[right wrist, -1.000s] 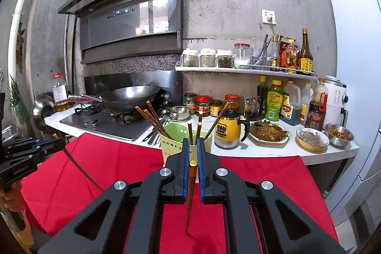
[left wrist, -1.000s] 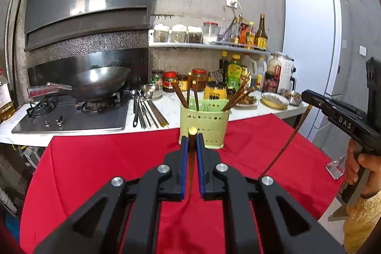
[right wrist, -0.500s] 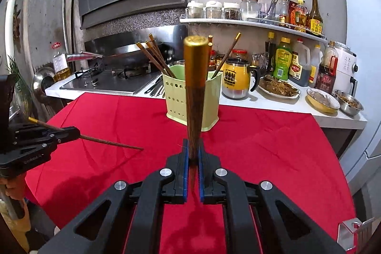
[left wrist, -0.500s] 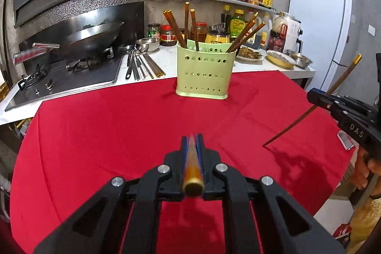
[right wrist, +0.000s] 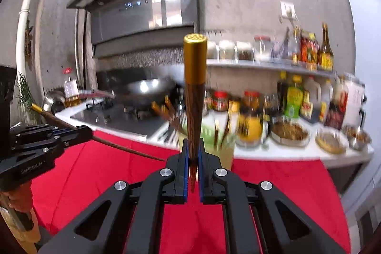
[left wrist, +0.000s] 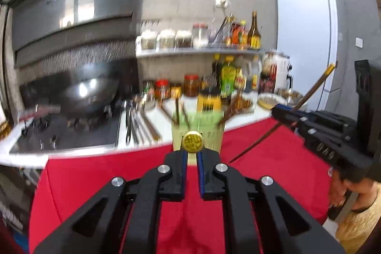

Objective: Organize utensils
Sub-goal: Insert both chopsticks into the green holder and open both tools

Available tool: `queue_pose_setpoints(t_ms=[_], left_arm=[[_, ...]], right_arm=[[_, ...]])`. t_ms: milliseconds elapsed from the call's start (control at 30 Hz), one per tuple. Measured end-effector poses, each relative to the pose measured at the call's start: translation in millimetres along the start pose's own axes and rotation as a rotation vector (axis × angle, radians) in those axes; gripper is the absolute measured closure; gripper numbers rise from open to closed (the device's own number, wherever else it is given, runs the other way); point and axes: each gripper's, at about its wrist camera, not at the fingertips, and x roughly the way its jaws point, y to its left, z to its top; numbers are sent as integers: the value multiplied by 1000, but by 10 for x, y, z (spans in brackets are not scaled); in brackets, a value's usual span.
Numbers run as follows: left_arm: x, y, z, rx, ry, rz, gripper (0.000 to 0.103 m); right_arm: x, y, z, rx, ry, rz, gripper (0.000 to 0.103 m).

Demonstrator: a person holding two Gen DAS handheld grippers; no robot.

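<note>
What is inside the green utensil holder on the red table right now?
Several brown chopsticks stand tilted in the green utensil holder, tops above the rim. The frames are blurred, so I cannot count them, and the holder's wall hides their lower ends.

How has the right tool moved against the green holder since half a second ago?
Yes. In the right wrist view the green holder now sits lower, mostly hidden behind the right tool, and more wall shows, so the tool tilted upward.

Ahead of both tongs, the utensil holder (left wrist: 197, 132) stands at the table's (left wrist: 95, 173) far edge. Behind it runs the counter (right wrist: 273, 149): stove (left wrist: 71, 132) and wok (left wrist: 88, 92) left, bottles (right wrist: 293, 97) right, shelf (right wrist: 262, 63) above.
</note>
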Motion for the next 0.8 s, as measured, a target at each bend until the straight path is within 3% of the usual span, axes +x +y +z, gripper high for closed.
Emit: queue_pose_setpoints(t_ms=[133,233,433,633,800], left_arm=[[109,-34,429,27,-62,17,96],[326,-38,689,39,-59,11,96],[1076,-19,817,43,77,-16,96],[1737,37,646,44,262,-20,96],[2023,127,539,20,338,-40,96]], right_arm=[[76,-77,352,6,-84,-20,96],[183,-198,552,26,-117,-30,96],[642,-389,569,46,-58,-47,96],[1100,-455,391,30,40,-44,96],[1353,-423,315,14,107,-42,96]])
